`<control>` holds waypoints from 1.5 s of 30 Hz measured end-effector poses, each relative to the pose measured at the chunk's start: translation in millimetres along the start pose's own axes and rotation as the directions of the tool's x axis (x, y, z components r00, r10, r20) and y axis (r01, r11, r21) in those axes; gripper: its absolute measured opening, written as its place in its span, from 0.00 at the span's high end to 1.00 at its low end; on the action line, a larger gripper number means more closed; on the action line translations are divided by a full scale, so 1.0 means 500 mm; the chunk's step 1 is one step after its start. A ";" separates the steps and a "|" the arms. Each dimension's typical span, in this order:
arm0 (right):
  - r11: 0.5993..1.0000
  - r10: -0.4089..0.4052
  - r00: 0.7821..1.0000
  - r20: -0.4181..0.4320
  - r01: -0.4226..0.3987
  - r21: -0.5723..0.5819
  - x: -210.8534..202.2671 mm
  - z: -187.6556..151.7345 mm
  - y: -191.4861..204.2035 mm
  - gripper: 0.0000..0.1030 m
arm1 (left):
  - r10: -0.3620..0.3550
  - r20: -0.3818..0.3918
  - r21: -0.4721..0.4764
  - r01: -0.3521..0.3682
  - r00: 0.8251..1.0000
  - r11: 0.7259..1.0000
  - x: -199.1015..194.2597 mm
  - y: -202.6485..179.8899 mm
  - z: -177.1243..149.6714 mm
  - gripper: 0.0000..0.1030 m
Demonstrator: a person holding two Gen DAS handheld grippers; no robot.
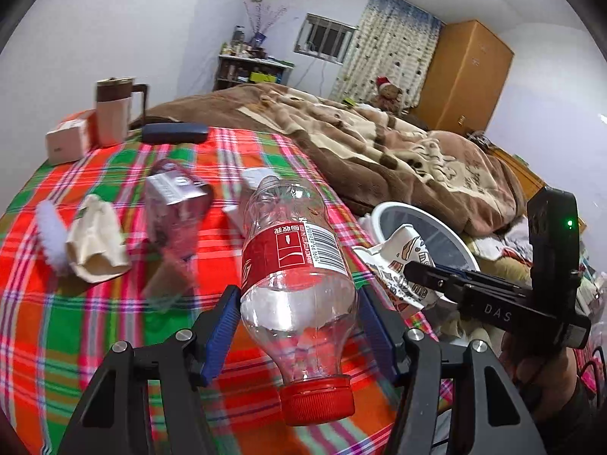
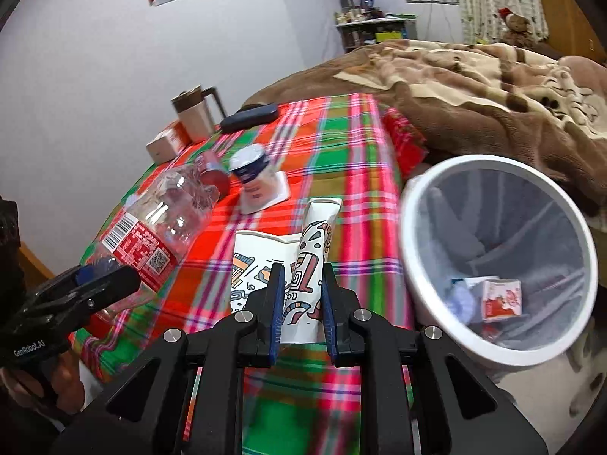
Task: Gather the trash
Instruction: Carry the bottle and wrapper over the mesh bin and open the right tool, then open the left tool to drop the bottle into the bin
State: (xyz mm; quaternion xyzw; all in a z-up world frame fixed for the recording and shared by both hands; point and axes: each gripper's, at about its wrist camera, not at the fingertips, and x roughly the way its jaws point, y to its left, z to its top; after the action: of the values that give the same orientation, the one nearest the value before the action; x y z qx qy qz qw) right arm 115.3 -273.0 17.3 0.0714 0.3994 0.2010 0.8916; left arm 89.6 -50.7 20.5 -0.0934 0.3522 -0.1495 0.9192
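My left gripper (image 1: 297, 299) is shut on a clear plastic bottle (image 1: 292, 258) with a red label and red cap, held above the plaid table; the bottle also shows in the right wrist view (image 2: 159, 223). My right gripper (image 2: 301, 276) is shut on a crushed patterned paper cup (image 2: 303, 258), held over the table's right part; the cup shows in the left wrist view (image 1: 402, 265). A white trash bin (image 2: 421, 265) with a dark liner stands beside the table on the right, with a small red carton inside (image 2: 500, 299).
On the plaid tablecloth (image 1: 76, 326) lie a crumpled beige paper (image 1: 96, 242), a white fuzzy strip (image 1: 51, 235), a silvery wrapper (image 1: 176, 197), a yogurt cup (image 2: 252, 174), a mug (image 1: 114, 110), a small box (image 1: 66, 140) and a dark case (image 1: 174, 132). A bed with a brown blanket (image 1: 379, 140) lies behind.
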 end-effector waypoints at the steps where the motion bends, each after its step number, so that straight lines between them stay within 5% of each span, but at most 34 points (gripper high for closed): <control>1: 1.000 -0.009 1.000 0.005 0.009 0.010 -0.005 0.000 -0.011 0.82 | -0.007 -0.005 0.008 0.007 1.000 1.000 0.007 -0.008 0.003 0.39; 23: 0.959 -0.212 0.976 0.045 0.199 0.203 -0.074 -0.027 -0.201 0.82 | -0.151 -0.116 0.188 0.171 0.982 0.967 0.184 -0.223 0.052 0.39; 40: 0.935 -0.263 0.965 -0.010 0.258 0.244 -0.061 -0.035 -0.263 0.81 | -0.198 -0.210 0.195 0.239 0.957 0.951 0.309 -0.277 0.063 0.39; 42: 0.935 -0.265 0.964 0.003 0.257 0.245 -0.066 -0.035 -0.262 0.74 | -0.199 -0.202 0.192 0.238 0.959 0.952 0.313 -0.278 0.067 0.38; 44: 0.934 -0.272 0.962 0.014 0.261 0.244 -0.070 -0.033 -0.261 0.47 | -0.207 -0.185 0.188 0.241 0.961 0.952 0.312 -0.279 0.072 0.38; 45: 0.934 -0.272 0.962 0.018 0.260 0.245 -0.072 -0.032 -0.262 0.43 | -0.209 -0.180 0.185 0.242 0.961 0.952 0.311 -0.278 0.075 0.38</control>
State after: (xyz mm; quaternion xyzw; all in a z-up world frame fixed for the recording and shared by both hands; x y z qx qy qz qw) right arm 121.5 -407.2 -6.4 0.1293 0.4036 0.0267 0.9054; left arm 195.8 -231.6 -10.0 -0.0255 0.3938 -0.2962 0.8698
